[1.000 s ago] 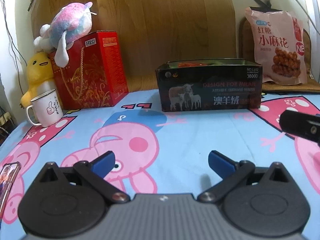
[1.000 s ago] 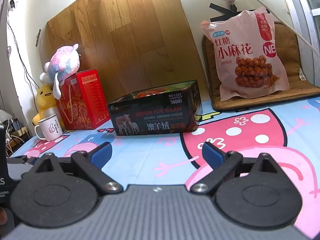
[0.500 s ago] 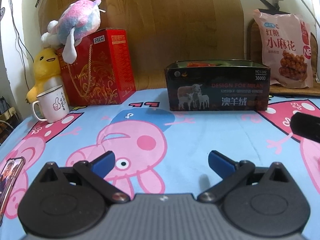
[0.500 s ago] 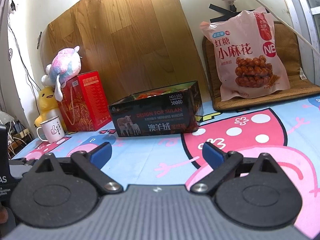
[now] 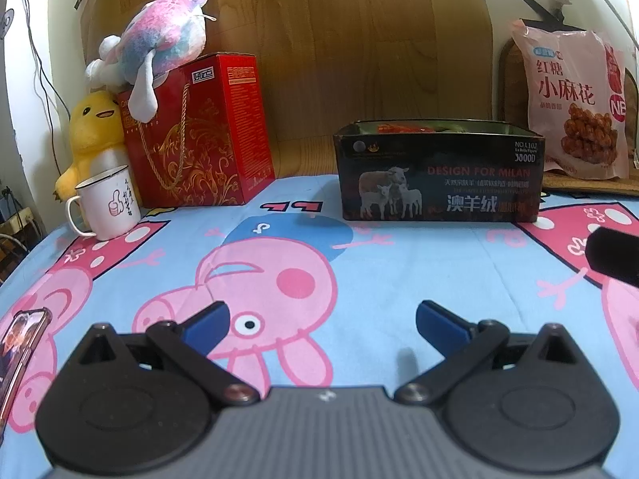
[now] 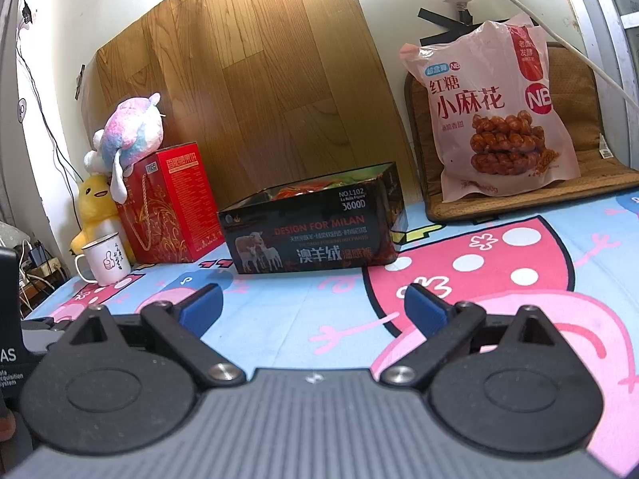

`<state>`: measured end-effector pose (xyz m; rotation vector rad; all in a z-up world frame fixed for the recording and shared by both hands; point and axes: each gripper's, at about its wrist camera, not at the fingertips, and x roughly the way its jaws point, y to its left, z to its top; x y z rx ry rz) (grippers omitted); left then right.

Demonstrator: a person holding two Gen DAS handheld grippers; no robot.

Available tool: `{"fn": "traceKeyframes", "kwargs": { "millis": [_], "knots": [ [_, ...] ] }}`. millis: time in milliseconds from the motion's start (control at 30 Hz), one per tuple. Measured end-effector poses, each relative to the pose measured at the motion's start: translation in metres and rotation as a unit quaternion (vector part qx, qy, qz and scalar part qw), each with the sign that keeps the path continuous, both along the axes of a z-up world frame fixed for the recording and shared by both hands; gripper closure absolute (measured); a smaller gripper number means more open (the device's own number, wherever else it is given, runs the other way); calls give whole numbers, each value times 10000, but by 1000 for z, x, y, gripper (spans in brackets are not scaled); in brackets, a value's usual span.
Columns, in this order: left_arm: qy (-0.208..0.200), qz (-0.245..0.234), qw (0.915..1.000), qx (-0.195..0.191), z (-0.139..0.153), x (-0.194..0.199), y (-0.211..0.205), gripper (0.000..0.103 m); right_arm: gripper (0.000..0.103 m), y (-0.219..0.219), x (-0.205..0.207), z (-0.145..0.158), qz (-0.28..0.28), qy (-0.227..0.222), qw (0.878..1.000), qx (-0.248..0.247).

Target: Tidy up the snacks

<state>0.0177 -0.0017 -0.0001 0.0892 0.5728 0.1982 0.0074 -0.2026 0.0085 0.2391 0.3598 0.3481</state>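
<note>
On the cartoon-pig sheet, both wrist views:

Left claw: mine, blue fingertips spread wide, nothing between them; it hangs low over the sheet.

Right claw: mine, fingertips likewise wide apart and empty, low over the sheet. Its black body shows at the right edge of the left wrist view.

Dark box: open-topped, sheep printed on the front, standing on the sheet straight ahead of the left claw and well apart from it. In the right wrist view the box sits ahead and slightly left. Red and orange packets show over its rim; I cannot tell what they are.

Snack bag: pink, twisted dough sticks pictured, upright against the wall on a brown mat, right of the box and behind it.

Red gift box: upright at far left, a pastel plush lying on its top.

Yellow duck plush: just beside the gift box, behind a white mug.

Phone: flat on the sheet at the left edge, screen lit.

Backdrop: wood-grain board against the wall.
</note>
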Motion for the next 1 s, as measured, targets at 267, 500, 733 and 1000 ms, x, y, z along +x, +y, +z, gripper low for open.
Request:
{"fn": "traceKeyframes", "kwargs": {
  "millis": [267, 500, 733, 1000],
  "knots": [
    [82, 26, 10000, -8, -1, 3, 1, 0, 4, 0, 0, 0, 3, 2, 10000, 1],
    [125, 91, 9999, 22, -1, 4, 1, 0, 4, 0, 0, 0, -2, -2, 10000, 3],
    [162, 118, 9997, 125, -2, 5, -1, 0, 4, 1, -1, 0, -7, 3, 10000, 2],
    [187, 135, 9996, 142, -2, 6, -1, 0, 4, 1, -1, 0, -12, 2, 10000, 4]
  ]
}}
